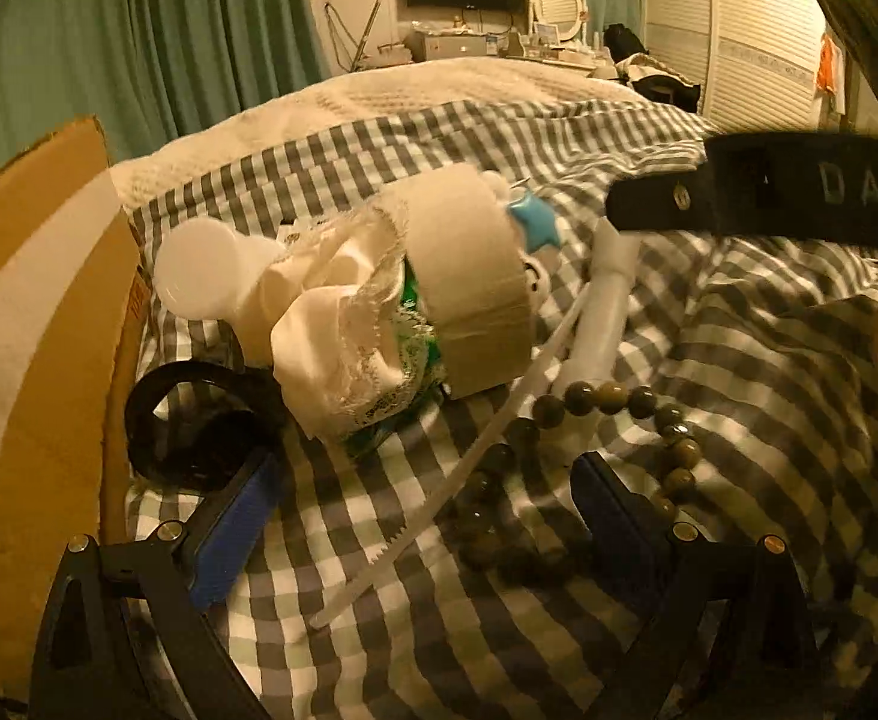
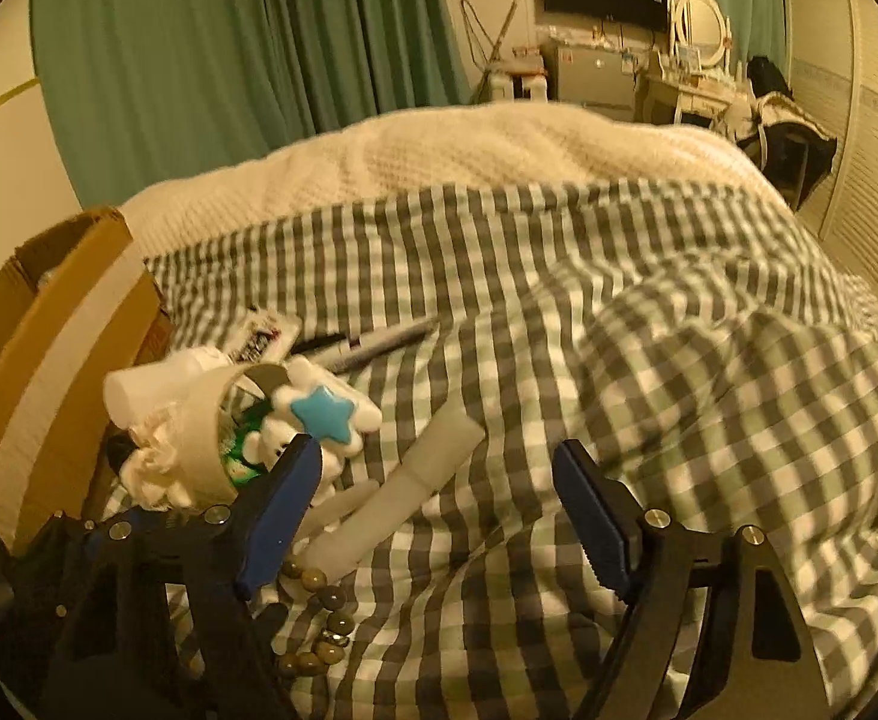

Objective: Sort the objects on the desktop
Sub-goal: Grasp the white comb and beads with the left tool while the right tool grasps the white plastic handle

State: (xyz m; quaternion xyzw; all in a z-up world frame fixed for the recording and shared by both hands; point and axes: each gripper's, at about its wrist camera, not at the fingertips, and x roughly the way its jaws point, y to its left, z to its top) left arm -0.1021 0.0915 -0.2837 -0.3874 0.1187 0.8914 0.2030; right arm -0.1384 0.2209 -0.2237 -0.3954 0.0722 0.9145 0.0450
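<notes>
Clutter pile on my checked bedspread (image 2: 499, 276), brown tape roll (image 1: 469, 276) beside bead bracelet (image 1: 619, 402), cardboard box (image 1: 36, 300) left, both my left gripper (image 1: 426, 498) and right gripper (image 2: 439, 510) gaping, empty, marker pens (image 2: 372, 342) visible only from the right.

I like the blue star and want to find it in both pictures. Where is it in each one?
Left wrist view: the blue star is above the middle, peeking out right behind the roll of brown tape.
Right wrist view: it is at lower left, just above the gripper's left finger.
Shared landmark: the cardboard box at the left edge of both views.
</notes>
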